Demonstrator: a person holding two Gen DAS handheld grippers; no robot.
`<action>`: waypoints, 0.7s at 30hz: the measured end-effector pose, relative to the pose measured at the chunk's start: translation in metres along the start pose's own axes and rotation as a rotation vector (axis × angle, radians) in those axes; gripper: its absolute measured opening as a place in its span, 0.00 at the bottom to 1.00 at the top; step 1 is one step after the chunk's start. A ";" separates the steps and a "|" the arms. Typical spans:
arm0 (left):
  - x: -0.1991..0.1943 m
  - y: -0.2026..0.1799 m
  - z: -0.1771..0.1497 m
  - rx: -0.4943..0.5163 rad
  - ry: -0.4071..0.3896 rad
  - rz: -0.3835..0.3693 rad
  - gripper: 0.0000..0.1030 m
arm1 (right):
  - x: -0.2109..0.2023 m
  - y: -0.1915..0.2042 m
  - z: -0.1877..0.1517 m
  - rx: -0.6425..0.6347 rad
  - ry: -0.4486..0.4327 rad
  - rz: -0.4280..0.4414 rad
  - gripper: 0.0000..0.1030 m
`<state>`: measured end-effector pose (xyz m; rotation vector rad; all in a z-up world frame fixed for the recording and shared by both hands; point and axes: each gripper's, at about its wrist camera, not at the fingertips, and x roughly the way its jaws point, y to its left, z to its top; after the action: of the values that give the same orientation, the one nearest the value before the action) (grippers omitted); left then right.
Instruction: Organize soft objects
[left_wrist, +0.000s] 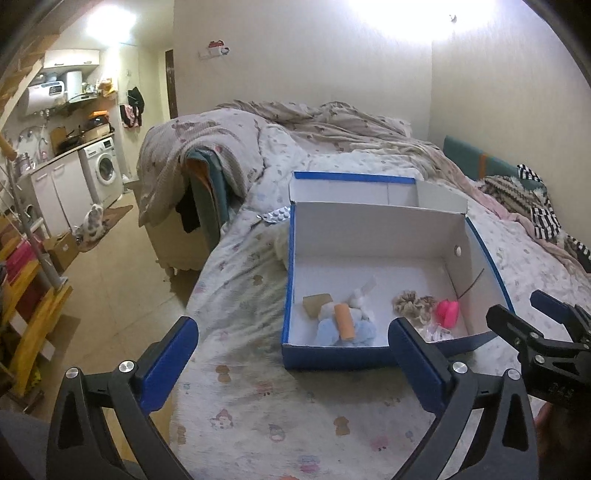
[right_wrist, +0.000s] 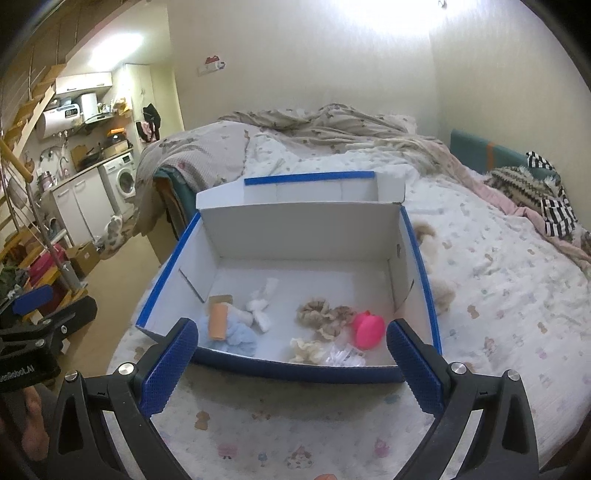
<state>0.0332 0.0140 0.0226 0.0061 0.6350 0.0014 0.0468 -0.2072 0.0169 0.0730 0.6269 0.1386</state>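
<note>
An open blue box (left_wrist: 332, 356) with a white inside stands on the bed; it also shows in the right wrist view (right_wrist: 295, 371). It holds an orange roll (right_wrist: 218, 320) on a light blue fluffy piece (right_wrist: 240, 336), white cotton pieces (right_wrist: 258, 310), beige scrunchies (right_wrist: 321, 314), a cream scrunchie (right_wrist: 308, 350), a pink soft item (right_wrist: 367, 328) and a clear plastic piece (right_wrist: 347, 356). My left gripper (left_wrist: 291, 363) is open and empty before the box's near left corner. My right gripper (right_wrist: 291, 363) is open and empty in front of the box's near wall.
The bed (right_wrist: 498, 295) has a patterned quilt, rumpled blankets at the back and striped clothes (right_wrist: 554, 214) at the right. A fluffy cream item (right_wrist: 439, 288) lies right of the box. A blister pack (left_wrist: 275, 215) lies left of the box. The floor and kitchen area (left_wrist: 92, 173) lie left.
</note>
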 end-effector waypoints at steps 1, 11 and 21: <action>0.000 -0.001 0.000 0.001 0.001 -0.002 1.00 | 0.000 0.000 0.000 0.000 0.002 -0.002 1.00; 0.003 0.000 0.000 -0.006 0.012 0.007 1.00 | 0.001 -0.002 0.000 0.003 0.003 -0.002 1.00; 0.008 0.004 -0.001 -0.020 0.038 0.011 1.00 | 0.000 -0.004 -0.002 0.016 0.002 -0.004 1.00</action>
<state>0.0392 0.0177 0.0170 -0.0098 0.6725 0.0186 0.0467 -0.2115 0.0148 0.0874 0.6303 0.1297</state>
